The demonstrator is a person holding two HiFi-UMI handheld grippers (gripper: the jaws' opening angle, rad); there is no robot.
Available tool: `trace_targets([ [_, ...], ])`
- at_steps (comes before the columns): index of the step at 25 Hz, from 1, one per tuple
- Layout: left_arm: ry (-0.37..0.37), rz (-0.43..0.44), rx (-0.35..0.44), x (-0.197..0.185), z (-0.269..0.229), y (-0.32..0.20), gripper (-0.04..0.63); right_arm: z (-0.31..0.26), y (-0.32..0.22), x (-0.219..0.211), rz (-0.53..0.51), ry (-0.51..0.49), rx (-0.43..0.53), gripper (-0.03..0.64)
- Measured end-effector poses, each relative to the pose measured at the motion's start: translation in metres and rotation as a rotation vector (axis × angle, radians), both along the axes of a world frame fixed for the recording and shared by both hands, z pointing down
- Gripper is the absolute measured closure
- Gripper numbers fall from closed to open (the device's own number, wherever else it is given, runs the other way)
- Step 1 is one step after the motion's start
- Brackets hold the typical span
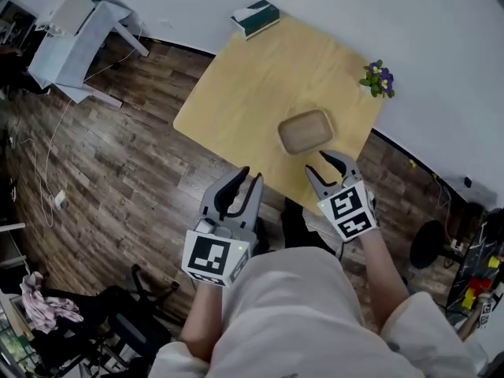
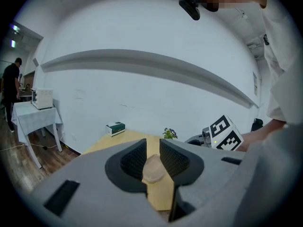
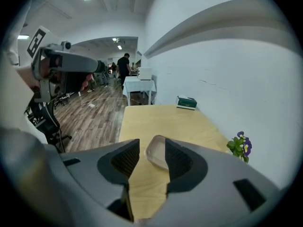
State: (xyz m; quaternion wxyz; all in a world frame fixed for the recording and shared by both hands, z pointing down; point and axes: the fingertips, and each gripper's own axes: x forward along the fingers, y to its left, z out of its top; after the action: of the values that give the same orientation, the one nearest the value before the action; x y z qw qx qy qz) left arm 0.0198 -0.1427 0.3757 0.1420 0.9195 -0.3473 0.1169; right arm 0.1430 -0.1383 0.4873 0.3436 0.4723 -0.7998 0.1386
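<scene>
A shallow beige tray (image 1: 305, 131) lies on the light wooden table (image 1: 244, 93), near its front edge. My right gripper (image 1: 321, 164) hovers just short of the tray, open and holding nothing; in the right gripper view the tray (image 3: 155, 152) shows between its jaws (image 3: 152, 157). My left gripper (image 1: 248, 178) is over the floor by the table's front corner, open and empty. The tray (image 2: 154, 170) appears through its gap (image 2: 153, 155), farther off. The right gripper's marker cube (image 2: 223, 133) shows at the right of the left gripper view.
A green box (image 1: 256, 17) sits at the table's far corner and a small pot of purple flowers (image 1: 378, 79) by the wall. A white side table (image 1: 75, 30), floor cables and an office chair (image 1: 134, 321) stand to the left. A person (image 3: 124, 66) is far back.
</scene>
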Motion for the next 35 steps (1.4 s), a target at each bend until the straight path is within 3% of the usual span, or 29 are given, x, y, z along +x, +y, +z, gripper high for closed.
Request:
trace_targets([
  [10, -0.04, -0.108, -0.029, 0.004, 0.012, -0.002, 0.522, 0.048, -0.01, -0.004, -0.244, 0.136, -0.061, 0.457],
  [35, -0.086, -0.292, -0.074, 0.004, 0.03, 0.01, 0.522, 0.115, -0.015, 0.011, -0.595, 0.378, -0.082, 0.493],
])
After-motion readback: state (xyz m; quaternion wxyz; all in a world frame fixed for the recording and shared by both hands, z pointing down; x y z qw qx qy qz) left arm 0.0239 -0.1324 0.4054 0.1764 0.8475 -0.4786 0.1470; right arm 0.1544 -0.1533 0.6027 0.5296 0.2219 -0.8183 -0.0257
